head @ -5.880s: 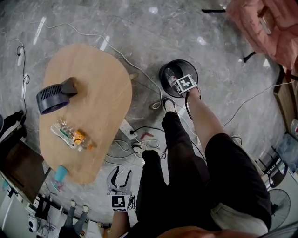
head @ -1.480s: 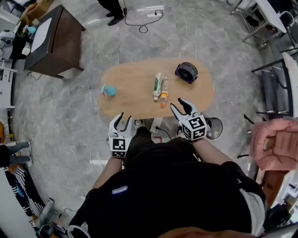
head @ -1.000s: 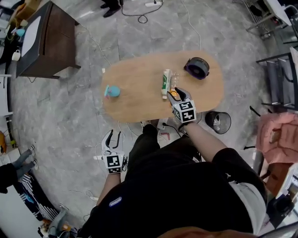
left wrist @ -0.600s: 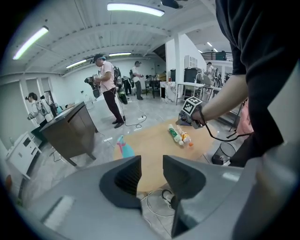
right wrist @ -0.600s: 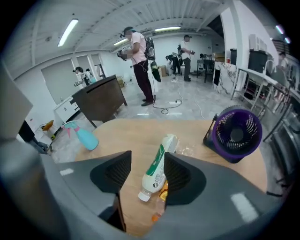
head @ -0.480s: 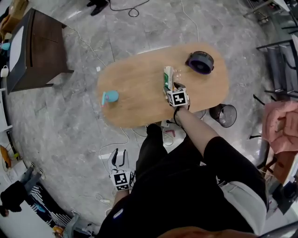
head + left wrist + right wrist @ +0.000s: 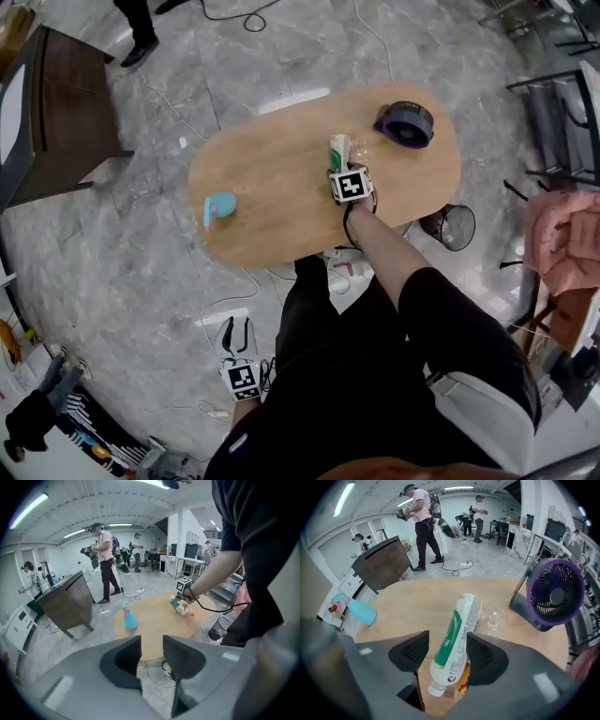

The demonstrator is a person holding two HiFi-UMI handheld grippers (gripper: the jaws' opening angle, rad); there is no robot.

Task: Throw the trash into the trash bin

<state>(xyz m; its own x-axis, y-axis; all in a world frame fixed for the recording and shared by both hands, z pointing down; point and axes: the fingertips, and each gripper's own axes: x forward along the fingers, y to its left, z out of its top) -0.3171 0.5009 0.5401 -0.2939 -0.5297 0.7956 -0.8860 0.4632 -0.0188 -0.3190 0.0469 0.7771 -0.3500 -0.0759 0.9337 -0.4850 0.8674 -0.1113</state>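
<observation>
Now right tongs [image 7: 443,656], just opening wider, straddle the bottle [image 7: 457,630]; left tongs [image 7: 151,653] open, empty

Lab hall, floor cables [image 7: 457,567], strip lights [image 7: 343,498]

Grey marble floor [image 7: 103,272], dark cabinet [image 7: 56,112]

The left tool [image 7: 151,645] hangs low, jaws apart with nothing between them; floor [image 7: 99,620] and a white cable [image 7: 151,666] show through the gap. Beyond stands the oval wooden bench [image 7: 152,621] with a blue spray bottle [image 7: 129,619] upright on it. At its right end the right tool [image 7: 184,587] sits over lying bottles [image 7: 182,607]. A dark trash bin [image 7: 216,633] stands on the floor just beside that end
</observation>
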